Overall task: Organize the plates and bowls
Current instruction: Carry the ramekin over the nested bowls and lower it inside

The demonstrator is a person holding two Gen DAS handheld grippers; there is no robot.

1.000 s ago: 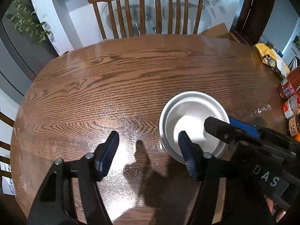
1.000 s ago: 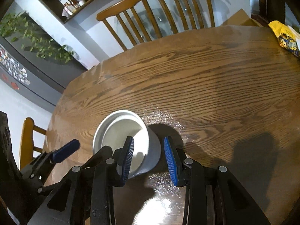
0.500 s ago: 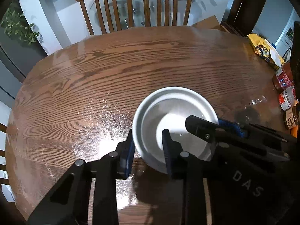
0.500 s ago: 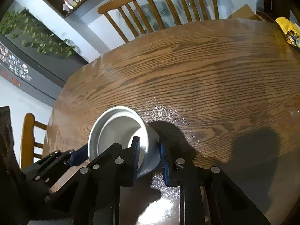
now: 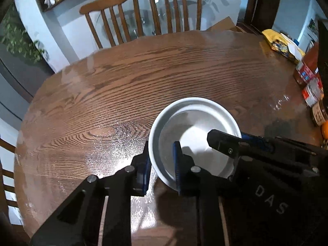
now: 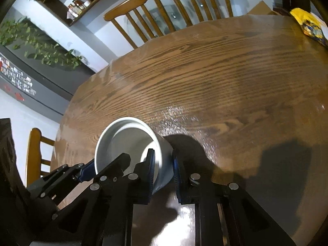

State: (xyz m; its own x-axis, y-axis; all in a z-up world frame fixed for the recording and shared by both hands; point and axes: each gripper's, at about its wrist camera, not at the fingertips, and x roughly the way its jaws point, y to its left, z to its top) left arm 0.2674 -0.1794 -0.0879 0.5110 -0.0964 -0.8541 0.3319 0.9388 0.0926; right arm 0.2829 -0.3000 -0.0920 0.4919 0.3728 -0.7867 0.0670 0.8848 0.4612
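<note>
Both grippers clamp the same white bowl (image 5: 194,135). Left gripper (image 5: 162,164) just closed on the wall at the bowl's 8 o'clock, one pad inside, one outside. Right gripper (image 6: 163,171) just closed on the wall at 4 o'clock, likewise. Bowl is near the table's (image 5: 143,75) front edge. Beyond: two chairs (image 5: 143,14) at 12 o'clock, jars (image 5: 309,82) at 3 o'clock.

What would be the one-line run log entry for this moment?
left gripper: just closing, clamps white bowl near-left rim | right gripper: just closing, clamps opposite wall | bowl on wooden table
</note>
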